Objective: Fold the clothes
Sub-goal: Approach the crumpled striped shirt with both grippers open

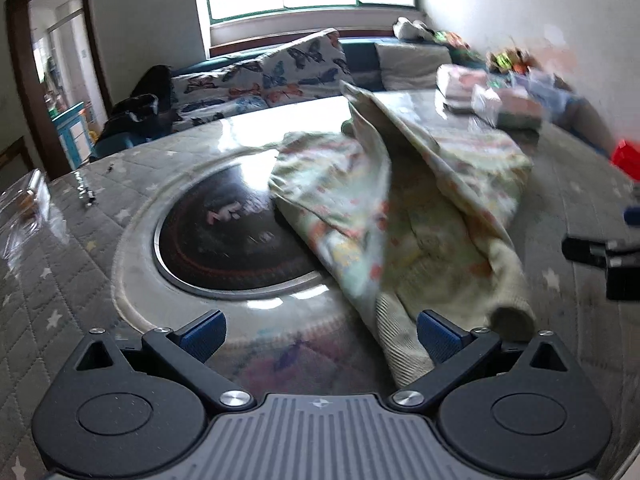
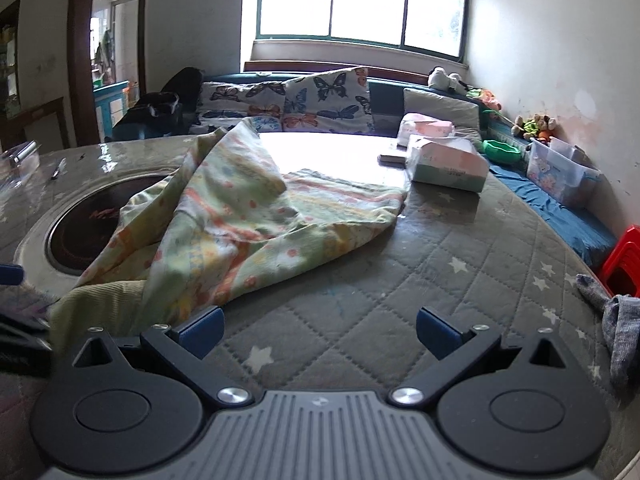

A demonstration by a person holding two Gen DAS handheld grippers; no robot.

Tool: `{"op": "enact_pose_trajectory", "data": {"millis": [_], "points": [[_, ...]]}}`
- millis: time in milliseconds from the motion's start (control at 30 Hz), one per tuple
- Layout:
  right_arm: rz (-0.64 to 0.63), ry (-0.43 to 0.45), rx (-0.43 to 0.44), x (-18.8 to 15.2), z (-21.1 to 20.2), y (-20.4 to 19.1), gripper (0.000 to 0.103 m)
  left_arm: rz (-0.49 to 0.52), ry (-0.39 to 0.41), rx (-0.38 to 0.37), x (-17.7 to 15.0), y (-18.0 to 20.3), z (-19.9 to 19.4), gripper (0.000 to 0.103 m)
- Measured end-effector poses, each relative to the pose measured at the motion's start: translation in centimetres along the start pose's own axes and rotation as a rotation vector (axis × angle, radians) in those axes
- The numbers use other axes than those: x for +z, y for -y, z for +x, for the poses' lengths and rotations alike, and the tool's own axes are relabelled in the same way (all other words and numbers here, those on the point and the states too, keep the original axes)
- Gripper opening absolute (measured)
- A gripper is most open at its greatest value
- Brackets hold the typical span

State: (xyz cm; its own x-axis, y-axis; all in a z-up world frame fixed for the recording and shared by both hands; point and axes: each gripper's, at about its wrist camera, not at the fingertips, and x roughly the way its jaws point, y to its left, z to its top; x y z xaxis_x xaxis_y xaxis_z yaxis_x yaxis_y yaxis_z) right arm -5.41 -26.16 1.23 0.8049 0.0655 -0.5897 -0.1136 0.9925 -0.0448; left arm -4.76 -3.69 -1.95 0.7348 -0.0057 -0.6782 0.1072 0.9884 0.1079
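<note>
A pale green garment [image 1: 404,216] with an orange and yellow print lies crumpled on the round table, partly over the dark hotplate [image 1: 224,236]; its ribbed cuff [image 1: 404,344] reaches toward me. My left gripper [image 1: 320,336] is open, its right blue pad beside the cuff, nothing between the fingers. In the right wrist view the same garment [image 2: 240,216] lies ahead and to the left. My right gripper [image 2: 318,332] is open over the quilted table cover [image 2: 400,280], its left pad close to the garment's hem. The other gripper shows as a dark shape [image 1: 600,252] at the right edge.
Tissue packs [image 2: 444,160] stand at the table's far right. A grey sock [image 2: 616,328] lies at the right edge, a red stool [image 2: 624,264] beyond it. A clear plastic box [image 1: 24,208] sits at the left. A sofa with butterfly cushions [image 2: 320,100] runs behind the table.
</note>
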Motion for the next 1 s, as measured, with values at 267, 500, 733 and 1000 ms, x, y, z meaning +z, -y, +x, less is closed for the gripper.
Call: {"op": "enact_pose_trajectory", "data": {"millis": [267,500,733,1000], "points": [[-0.066,0.042,0.136,1.1,-1.1,-2.9,0.103,0.026,0.01,-0.009,-0.9,0.2,-0.7,0.103],[-0.124,-0.009,0.194,0.8,1.3,-5.2,0.103,0.041,0.017,-0.022,-1.4,-0.4,-1.6,0.103],[-0.12,-0.097,0.234,-0.1,3.8,-5.4,0.103,0.034,0.015,-0.029,-2.0,-1.5,-2.2,0.103],[-0.12,-0.083,0.237,-0.5,2.5,-4.9,0.103,-0.007,0.044,-0.012,-1.4,-2.6,-3.6,0.103]]}}
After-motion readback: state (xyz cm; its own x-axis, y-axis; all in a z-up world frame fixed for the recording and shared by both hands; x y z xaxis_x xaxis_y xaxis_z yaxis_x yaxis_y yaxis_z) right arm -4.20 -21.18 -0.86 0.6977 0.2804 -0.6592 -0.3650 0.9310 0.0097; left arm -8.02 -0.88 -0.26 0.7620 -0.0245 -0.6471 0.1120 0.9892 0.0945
